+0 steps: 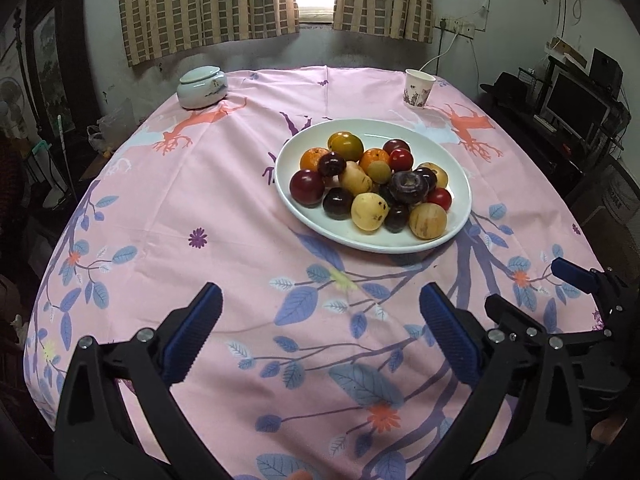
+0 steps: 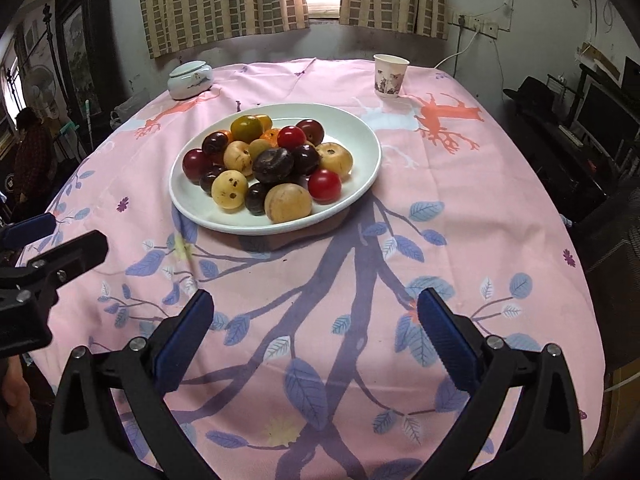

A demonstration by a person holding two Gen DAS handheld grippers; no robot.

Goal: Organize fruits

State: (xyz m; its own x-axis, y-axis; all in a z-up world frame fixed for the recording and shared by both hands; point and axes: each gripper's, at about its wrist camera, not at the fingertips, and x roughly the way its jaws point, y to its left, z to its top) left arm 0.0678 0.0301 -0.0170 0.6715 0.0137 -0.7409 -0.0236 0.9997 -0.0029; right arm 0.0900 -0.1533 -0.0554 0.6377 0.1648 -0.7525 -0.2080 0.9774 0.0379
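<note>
1. Left hand-held gripper (image 1: 320, 328) and right hand-held gripper (image 2: 316, 328) both hover spread wide, holding nothing.
2. Fruits (image 2: 264, 164) sit heaped on the white plate (image 2: 360, 136), mid-table (image 2: 500, 220).
3. Only the right view shows someone (image 2: 30, 152) standing left.

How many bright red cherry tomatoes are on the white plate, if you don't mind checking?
2 show. One cherry tomato lies at the plate's near right edge, the other sits farther back, atop the pile beside a dark plum. More may be buried underneath.
</note>
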